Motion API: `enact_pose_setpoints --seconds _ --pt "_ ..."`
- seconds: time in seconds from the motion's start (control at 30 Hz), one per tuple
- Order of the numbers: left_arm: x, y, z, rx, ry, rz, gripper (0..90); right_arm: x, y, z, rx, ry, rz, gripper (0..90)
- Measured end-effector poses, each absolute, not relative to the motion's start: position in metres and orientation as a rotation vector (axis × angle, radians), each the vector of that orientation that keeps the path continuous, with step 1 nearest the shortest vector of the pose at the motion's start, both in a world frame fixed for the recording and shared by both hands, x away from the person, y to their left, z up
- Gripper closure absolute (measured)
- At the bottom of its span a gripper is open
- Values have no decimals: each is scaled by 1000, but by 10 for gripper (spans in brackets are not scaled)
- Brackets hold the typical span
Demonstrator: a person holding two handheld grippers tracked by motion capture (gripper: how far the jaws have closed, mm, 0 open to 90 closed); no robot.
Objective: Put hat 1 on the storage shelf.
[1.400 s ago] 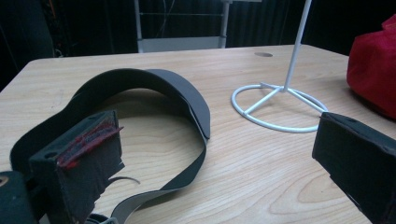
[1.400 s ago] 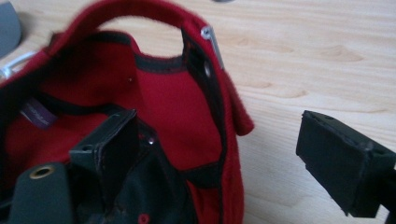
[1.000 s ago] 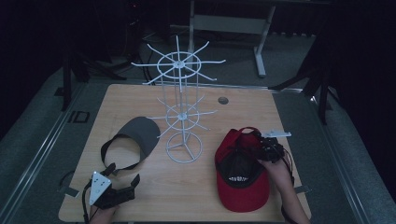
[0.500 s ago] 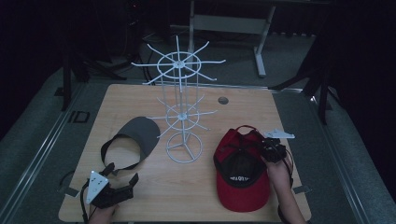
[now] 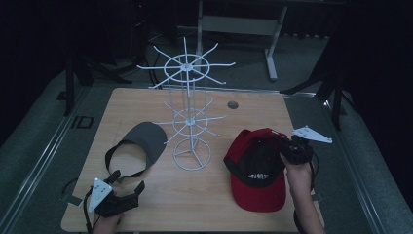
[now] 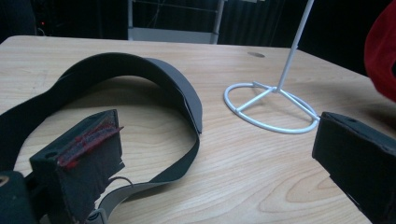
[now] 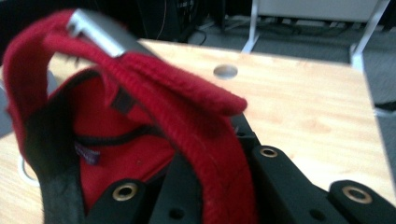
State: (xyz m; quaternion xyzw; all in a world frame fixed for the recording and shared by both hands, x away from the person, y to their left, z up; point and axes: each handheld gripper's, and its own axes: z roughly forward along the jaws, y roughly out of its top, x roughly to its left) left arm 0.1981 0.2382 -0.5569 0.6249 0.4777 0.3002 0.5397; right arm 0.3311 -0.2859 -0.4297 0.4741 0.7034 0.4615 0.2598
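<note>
Pale wood with a soft grain makes up the tabletop (image 5: 146,105), a big flat rectangle with a small round hole near its far edge. In the middle stands a tall white wire rack (image 5: 190,117), thin and shiny, with a ring base and two wheels of spokes poking out all around.

To the right of the rack lies a red cap (image 5: 255,168), made of soft, fuzzy cloth, dark inside. Its flat brim points toward the near edge of the tabletop, and its long way runs near to far. The back strap is lifted up.

The right gripper (image 5: 292,148) is closed on that back strap, with the red band pinched between its black jaws.

Left of the rack lies a grey visor (image 5: 141,146), smooth and curved, with a thin black band looping behind it.

The left gripper (image 5: 124,197) rests near the front left corner, jaws wide apart, holding nothing.
</note>
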Motion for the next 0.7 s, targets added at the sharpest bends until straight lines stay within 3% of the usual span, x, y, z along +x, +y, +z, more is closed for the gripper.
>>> enact_pose_setpoints --seconds 0.17,0.33,0.7 --pt "197 232 -557 1573 1114 761 23 324 -287 -410 1249 1861 1300 878" --pt "198 225 -557 1684 1071 712 54 317 -291 -393 1230 1817 1343 878" --pt "197 213 -544 1718 1029 674 57 310 -304 -368 1202 1767 1377 877"
